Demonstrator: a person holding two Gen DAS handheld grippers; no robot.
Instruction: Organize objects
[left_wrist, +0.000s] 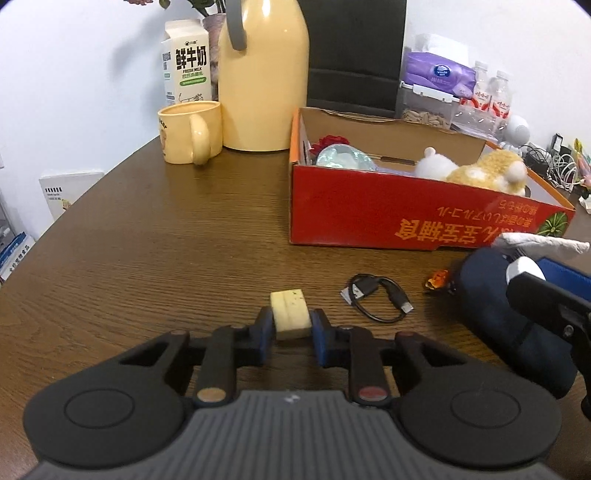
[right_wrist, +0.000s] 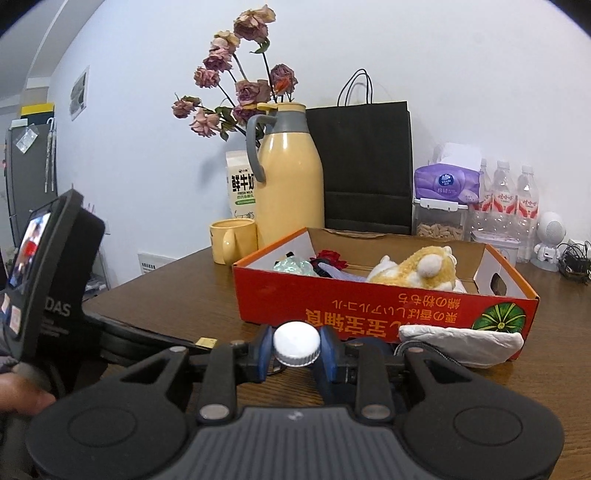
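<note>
**Gripping on both sides, box waiting ahead**

Clamping down on a pale yellow block (left_wrist: 290, 314), the left gripper (left_wrist: 291, 325) had its blue pads pressed to either side of it, low over the wooden table (left_wrist: 166, 229). Just to the right of that block lay a coiled black cable (left_wrist: 376, 297), and beyond it a small orange wrapper (left_wrist: 436, 278) beside a dark blue bottle (left_wrist: 517, 325). Over on the other side, the right gripper (right_wrist: 296, 349) was clenched on the bottle's white cap (right_wrist: 296, 342), the pads tight against it. Straight ahead sat the red cardboard box (right_wrist: 369, 306), open-topped, with a yellow plush toy (right_wrist: 417, 269) lying in its right half and a red flower (right_wrist: 330, 255) and a shiny crumpled piece (right_wrist: 293, 266) towards the left. A white cloth (right_wrist: 461, 341) rested against the box's front right corner. Behind the box stood a yellow mug (right_wrist: 232, 240), a yellow thermos jug (right_wrist: 288, 177) and a milk carton (right_wrist: 240, 184), with a black paper bag (right_wrist: 369, 166) near the wall.
</note>
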